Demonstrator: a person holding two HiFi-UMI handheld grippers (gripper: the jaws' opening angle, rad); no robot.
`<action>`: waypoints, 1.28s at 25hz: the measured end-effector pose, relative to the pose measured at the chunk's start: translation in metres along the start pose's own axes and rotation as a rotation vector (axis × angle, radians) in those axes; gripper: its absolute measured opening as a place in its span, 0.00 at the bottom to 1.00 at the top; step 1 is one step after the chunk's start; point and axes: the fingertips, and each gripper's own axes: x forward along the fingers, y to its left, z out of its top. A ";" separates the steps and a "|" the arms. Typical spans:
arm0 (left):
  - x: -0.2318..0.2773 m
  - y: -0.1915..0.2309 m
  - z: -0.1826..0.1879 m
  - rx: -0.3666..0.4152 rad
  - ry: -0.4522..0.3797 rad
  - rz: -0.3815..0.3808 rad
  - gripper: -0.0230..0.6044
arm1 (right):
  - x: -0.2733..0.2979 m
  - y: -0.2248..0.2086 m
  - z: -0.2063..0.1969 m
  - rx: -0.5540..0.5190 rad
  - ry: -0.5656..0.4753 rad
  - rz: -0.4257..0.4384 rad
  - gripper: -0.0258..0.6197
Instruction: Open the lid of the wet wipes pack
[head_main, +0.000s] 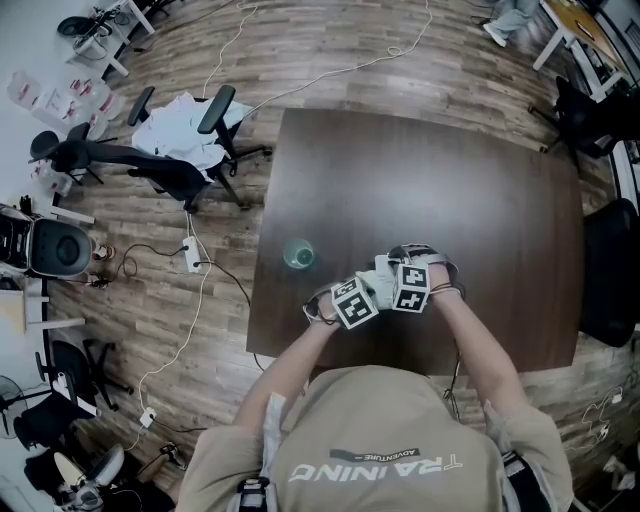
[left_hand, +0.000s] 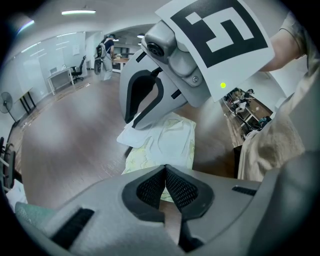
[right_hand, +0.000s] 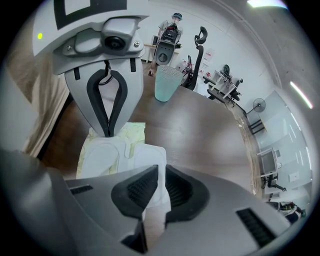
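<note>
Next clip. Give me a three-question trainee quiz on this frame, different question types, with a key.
1. True or false: the translucent green plastic cup stands upright on the dark brown wooden table.
2. What sits between the right gripper's jaws? A: the white lid flap; B: the cup; C: nothing.
3. Which gripper rests its closed tip on the pale green wet wipes pack?
Key: 1 true; 2 A; 3 the left gripper.

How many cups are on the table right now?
1. The green cup stands upright near the left edge of the table, apart from the wet wipes pack. None seems hidden.
</note>
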 end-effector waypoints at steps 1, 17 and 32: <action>0.000 0.000 0.000 0.000 0.000 -0.001 0.05 | 0.001 0.000 -0.001 0.002 0.002 -0.002 0.11; -0.002 0.001 -0.002 -0.036 -0.030 0.030 0.05 | -0.005 -0.004 -0.001 0.114 -0.025 -0.052 0.08; -0.001 0.003 -0.004 -0.059 -0.041 0.151 0.05 | -0.064 0.021 -0.025 0.352 -0.110 -0.134 0.07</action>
